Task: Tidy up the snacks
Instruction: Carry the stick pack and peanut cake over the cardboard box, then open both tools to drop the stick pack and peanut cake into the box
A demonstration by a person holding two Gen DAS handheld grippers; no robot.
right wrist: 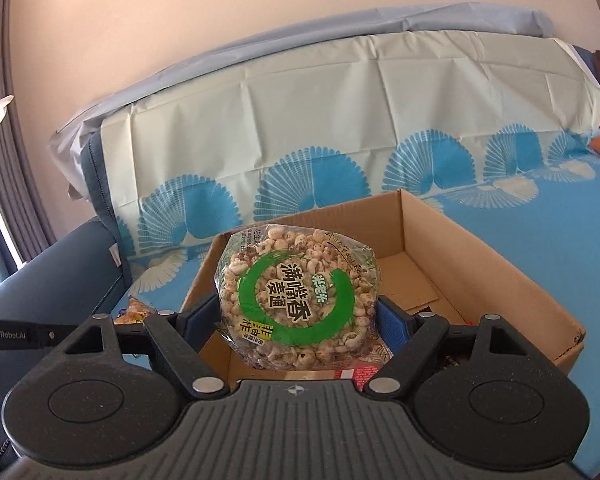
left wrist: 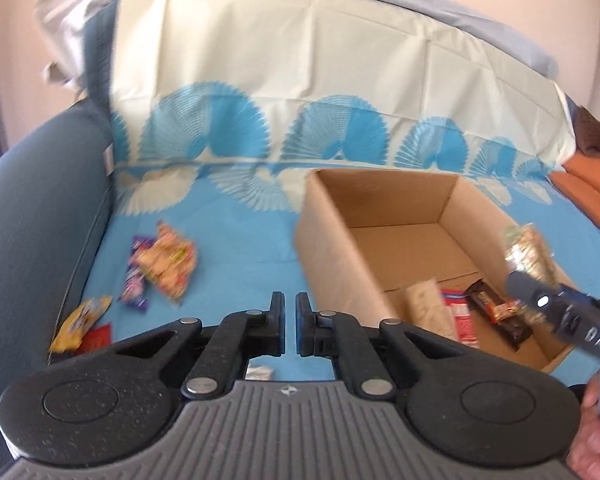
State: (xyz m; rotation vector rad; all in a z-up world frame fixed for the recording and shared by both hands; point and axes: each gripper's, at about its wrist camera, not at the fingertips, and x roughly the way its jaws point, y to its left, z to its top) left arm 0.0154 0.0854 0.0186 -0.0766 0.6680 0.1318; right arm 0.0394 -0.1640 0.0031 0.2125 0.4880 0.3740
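Observation:
My left gripper is shut with nothing between its fingers, over the blue cloth just left of an open cardboard box. My right gripper is shut on a clear bag of puffed-grain snack with a green ring label. It holds the bag above the box, and the bag also shows at the right of the left wrist view. Inside the box lie a beige packet, a red-and-white packet and a dark bar. Loose on the cloth at left are an orange bag, a purple packet and a yellow packet.
A dark blue sofa armrest bounds the left side. The cloth-draped backrest rises behind the box. An orange cushion lies at the far right. A small white wrapper sits under my left gripper. A hand shows at the lower right.

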